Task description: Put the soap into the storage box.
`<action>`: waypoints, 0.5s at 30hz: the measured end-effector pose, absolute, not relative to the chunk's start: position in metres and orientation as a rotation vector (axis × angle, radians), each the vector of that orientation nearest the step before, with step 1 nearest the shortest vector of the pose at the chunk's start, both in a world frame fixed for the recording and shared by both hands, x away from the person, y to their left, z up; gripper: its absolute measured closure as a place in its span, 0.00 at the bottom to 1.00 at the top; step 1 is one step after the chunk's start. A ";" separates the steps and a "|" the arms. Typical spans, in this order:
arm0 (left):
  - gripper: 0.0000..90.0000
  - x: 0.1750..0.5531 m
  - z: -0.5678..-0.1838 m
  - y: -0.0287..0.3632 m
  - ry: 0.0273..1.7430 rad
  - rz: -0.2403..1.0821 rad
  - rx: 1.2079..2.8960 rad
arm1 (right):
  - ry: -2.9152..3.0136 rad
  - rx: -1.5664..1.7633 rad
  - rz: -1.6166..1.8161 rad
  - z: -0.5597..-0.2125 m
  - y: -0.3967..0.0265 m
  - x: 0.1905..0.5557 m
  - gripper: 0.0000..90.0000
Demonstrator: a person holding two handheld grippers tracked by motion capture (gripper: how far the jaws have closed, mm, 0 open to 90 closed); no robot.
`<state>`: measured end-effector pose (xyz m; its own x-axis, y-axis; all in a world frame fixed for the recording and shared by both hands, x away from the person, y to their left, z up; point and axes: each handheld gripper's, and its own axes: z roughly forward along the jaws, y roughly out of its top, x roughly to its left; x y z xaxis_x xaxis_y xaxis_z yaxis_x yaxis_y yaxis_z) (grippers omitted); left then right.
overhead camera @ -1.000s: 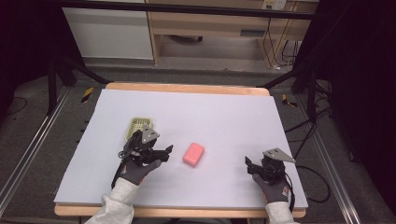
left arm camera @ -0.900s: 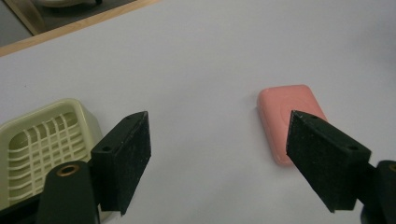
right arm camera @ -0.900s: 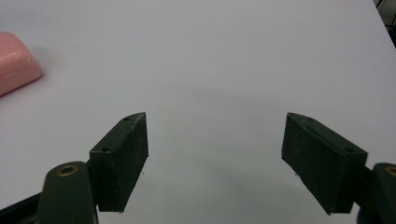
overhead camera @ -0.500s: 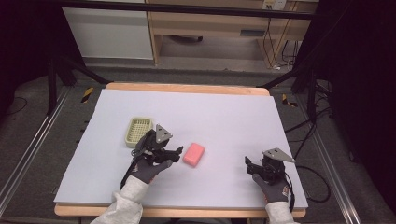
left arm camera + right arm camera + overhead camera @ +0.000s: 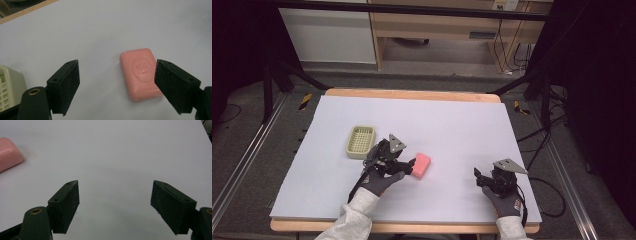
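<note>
Pale lavender tabletop carries the pink soap bar, lying flat. My left gripper reaches it with jaws spread and just opened wider; the bar sits between them, close by one pad, not pressed. Beyond my left hand from the soap sits a cream basket. My right gripper rests well apart from the soap, jaws wide apart over bare surface.

**Materials and surface finish of the table scene**

Pink soap bar, centre right: smooth, waxy, faintly glossy, with an embossed oval stamp. Left gripper pads: matt black, finely rough. Table cover: matt, smooth pale lilac sheet over a wooden edge. Basket, centre left: cream plastic lattice. Gloves: grey knit cloth.
</note>
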<state>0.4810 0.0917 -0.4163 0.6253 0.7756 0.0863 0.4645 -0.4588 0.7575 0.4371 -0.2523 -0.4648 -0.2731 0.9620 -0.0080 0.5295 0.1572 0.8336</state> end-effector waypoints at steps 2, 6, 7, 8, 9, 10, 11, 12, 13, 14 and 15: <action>0.21 0.482 -0.418 0.089 0.967 0.551 2.129 | 1.882 1.413 1.003 -0.465 -0.252 0.437 0.26; 0.20 0.484 -0.420 0.085 0.965 0.542 2.152 | 1.885 1.415 1.008 -0.465 -0.251 0.437 0.26; 0.20 0.484 -0.421 0.084 0.967 0.540 2.153 | 1.887 1.417 1.009 -0.465 -0.251 0.437 0.26; 0.20 0.485 -0.422 0.082 0.966 0.536 2.156 | 1.888 1.418 1.010 -0.465 -0.251 0.437 0.26; 0.20 0.486 -0.422 0.081 0.967 0.536 2.160 | 1.889 1.418 1.010 -0.465 -0.251 0.437 0.26; 0.20 0.486 -0.424 0.079 0.970 0.531 2.157 | 1.890 1.420 1.011 -0.465 -0.251 0.437 0.26; 0.20 0.486 -0.424 0.079 0.970 0.531 2.157 | 1.890 1.420 1.011 -0.465 -0.251 0.437 0.26; 0.20 0.488 -0.425 0.076 0.965 0.533 2.174 | 1.891 1.418 1.008 -0.465 -0.251 0.438 0.26; 0.20 0.488 -0.426 0.075 0.964 0.534 2.177 | 1.891 1.416 1.006 -0.465 -0.251 0.438 0.26; 0.20 0.489 -0.426 0.073 0.965 0.530 2.178 | 1.892 1.416 1.006 -0.465 -0.251 0.438 0.26; 0.20 0.489 -0.427 0.072 0.964 0.529 2.181 | 1.893 1.415 1.006 -0.465 -0.251 0.438 0.26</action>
